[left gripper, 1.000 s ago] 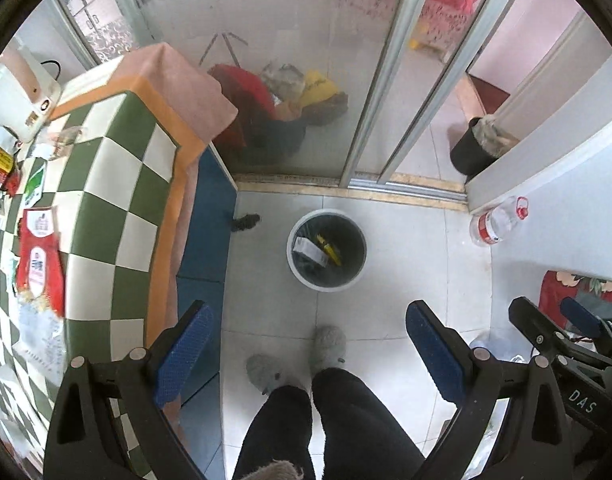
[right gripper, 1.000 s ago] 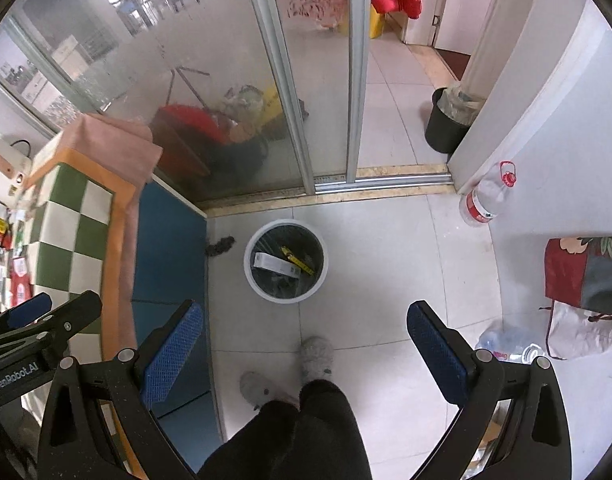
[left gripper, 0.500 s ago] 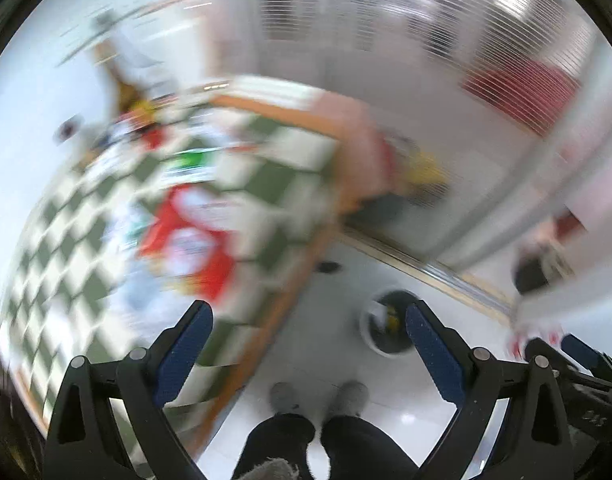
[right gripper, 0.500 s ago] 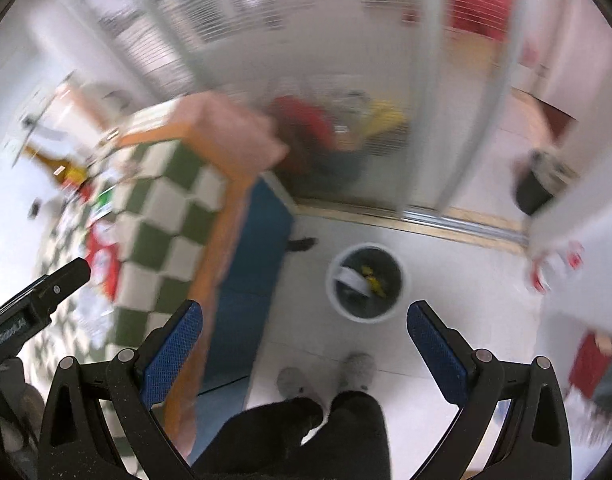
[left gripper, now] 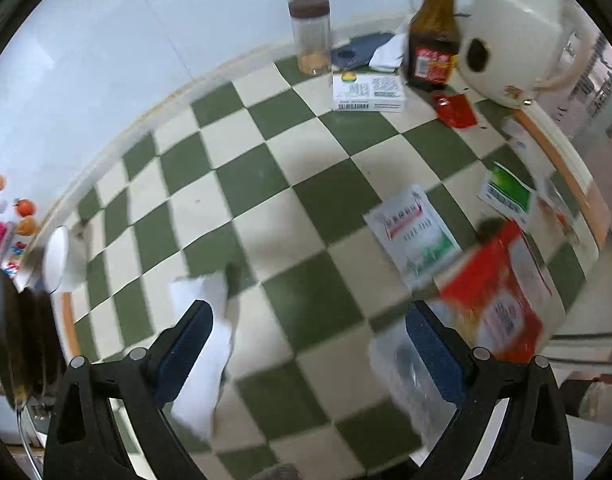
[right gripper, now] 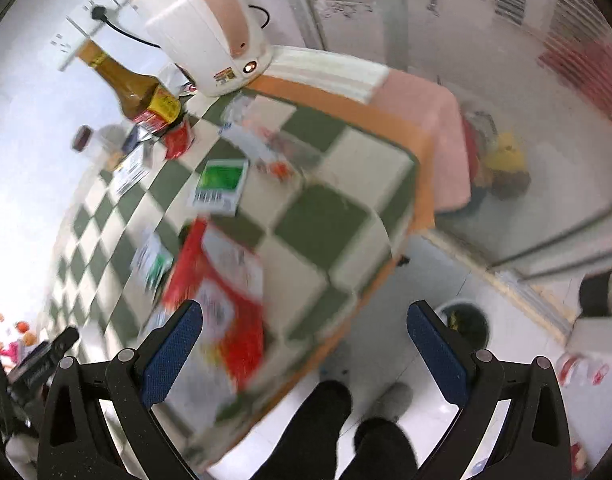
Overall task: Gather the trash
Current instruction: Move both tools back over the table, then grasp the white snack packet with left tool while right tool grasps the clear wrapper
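Trash lies scattered flat on the green-and-cream checked tablecloth [left gripper: 265, 184]: a glossy red packet [left gripper: 502, 292], a white sachet [left gripper: 414, 236], a green-labelled sachet [left gripper: 506, 196], crumpled white tissue [left gripper: 209, 328]. Left gripper [left gripper: 310, 356] hovers above, jaws wide, empty. Right gripper [right gripper: 306, 356] likewise wide, empty. Brown glass bottle [left gripper: 432, 36], lidded jar [left gripper: 310, 36] and cream kettle [left gripper: 514, 40] stand at the far edge. Round bin [right gripper: 464, 326] on the floor below.

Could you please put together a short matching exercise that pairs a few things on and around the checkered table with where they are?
Things:
1. brown sauce bottle
2. white tissue
3. red packet
4. waste bin

Places:
A. on the floor beside the table
B. by the left gripper's left finger
C. upright next to the white kettle
D. near the table edge, by its right finger

Pairs: 1-C, 2-B, 3-D, 4-A
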Tool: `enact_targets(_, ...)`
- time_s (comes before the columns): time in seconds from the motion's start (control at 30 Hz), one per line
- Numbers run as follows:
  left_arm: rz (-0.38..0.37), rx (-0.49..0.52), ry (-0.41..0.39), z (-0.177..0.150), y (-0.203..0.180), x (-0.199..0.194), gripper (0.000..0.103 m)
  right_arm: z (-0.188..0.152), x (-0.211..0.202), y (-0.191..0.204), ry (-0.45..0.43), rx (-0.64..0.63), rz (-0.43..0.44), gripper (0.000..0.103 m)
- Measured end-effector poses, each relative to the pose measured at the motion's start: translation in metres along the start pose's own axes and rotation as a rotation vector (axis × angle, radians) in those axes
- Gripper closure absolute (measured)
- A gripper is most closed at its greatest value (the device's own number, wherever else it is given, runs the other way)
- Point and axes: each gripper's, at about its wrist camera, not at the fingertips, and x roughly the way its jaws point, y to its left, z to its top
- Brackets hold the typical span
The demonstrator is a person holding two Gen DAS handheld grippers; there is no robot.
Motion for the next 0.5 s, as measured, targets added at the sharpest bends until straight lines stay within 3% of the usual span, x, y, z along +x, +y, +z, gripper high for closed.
enact_targets(0.07, -0.05, -0.021, 0.059, 0.018, -0.004, 0.021, 0.004, 0.033, 0.023, 0.017, 0.009, -0.018, -0.042, 0.0)
enact_targets(0.17, -0.186, -0.079, 0.186, 0.04, -0.017, 0.062, 0.005, 0.076, 0.06, 0.033, 0.037, -0.025, -0.09, 0.0)
enact_targets(0.3, -0.299, -0.137, 0.292, 0.056, -0.038, 0.104, 0.011, 0.105, 0.098, 0.041, 0.071, -0.037, -0.126, 0.0)
enact_targets(0.37, -0.3, -0.118, 0.306, 0.061, -0.05, 0.114, 0.034, 0.116, 0.115, 0.045, 0.087, -0.048, -0.142, 0.0)
enact_targets(0.4, -0.273, -0.099, 0.292, 0.063, -0.055, 0.113, 0.036, 0.119, 0.121, 0.046, 0.094, -0.054, -0.142, 0.0)
enact_targets(0.47, -0.202, -0.008, 0.231, 0.067, -0.068, 0.108, 0.07, 0.124, 0.135, 0.049, 0.108, -0.072, -0.153, 0.0)
enact_targets(0.5, -0.159, 0.029, 0.205, 0.068, -0.071, 0.107, 0.079, 0.125, 0.14, 0.05, 0.111, -0.082, -0.158, 0.0)
